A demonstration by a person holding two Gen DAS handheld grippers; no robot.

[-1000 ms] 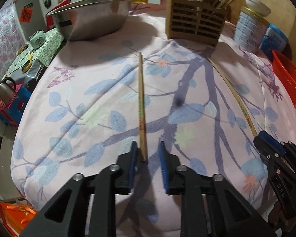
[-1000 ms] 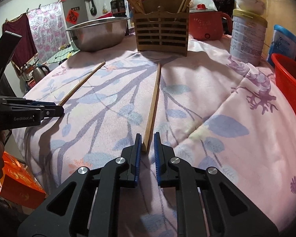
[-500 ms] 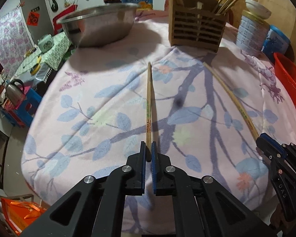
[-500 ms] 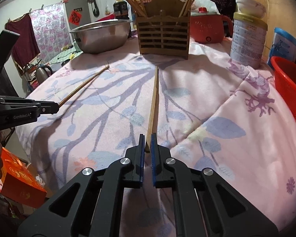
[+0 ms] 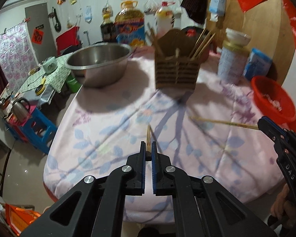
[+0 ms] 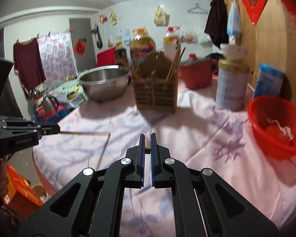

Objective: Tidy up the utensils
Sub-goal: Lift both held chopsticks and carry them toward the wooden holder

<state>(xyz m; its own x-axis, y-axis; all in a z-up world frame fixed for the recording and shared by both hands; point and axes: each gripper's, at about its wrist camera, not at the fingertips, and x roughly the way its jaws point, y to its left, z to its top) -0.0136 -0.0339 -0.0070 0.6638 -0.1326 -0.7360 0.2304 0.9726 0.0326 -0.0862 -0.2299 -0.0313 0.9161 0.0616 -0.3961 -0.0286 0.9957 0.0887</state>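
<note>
In the left wrist view my left gripper (image 5: 148, 145) is shut on the near end of a wooden chopstick (image 5: 148, 135), which is lifted off the pink floral tablecloth (image 5: 112, 130) and points away from me. My right gripper (image 6: 147, 138) is shut on a second chopstick (image 6: 147, 145), seen almost end-on. Each gripper shows in the other view: the right gripper (image 5: 263, 122) with its chopstick (image 5: 223, 121) sticking out leftward, the left gripper (image 6: 56, 128) with its chopstick (image 6: 84, 133) sticking out rightward. A slatted wooden utensil holder (image 5: 176, 73) with several chopsticks stands at the back of the table.
A steel bowl (image 5: 98, 63) sits left of the holder (image 6: 155, 92). A tall tin (image 6: 231, 85) topped by a white bowl, a blue box (image 6: 268, 81) and a red pot (image 6: 195, 75) stand at the back right. A red basket (image 6: 276, 124) sits at the right edge.
Both grippers closed on the near ends of the chopsticks that lay on the cloth, then rose with them. The chopsticks now hang above the table and both views look more level.
</note>
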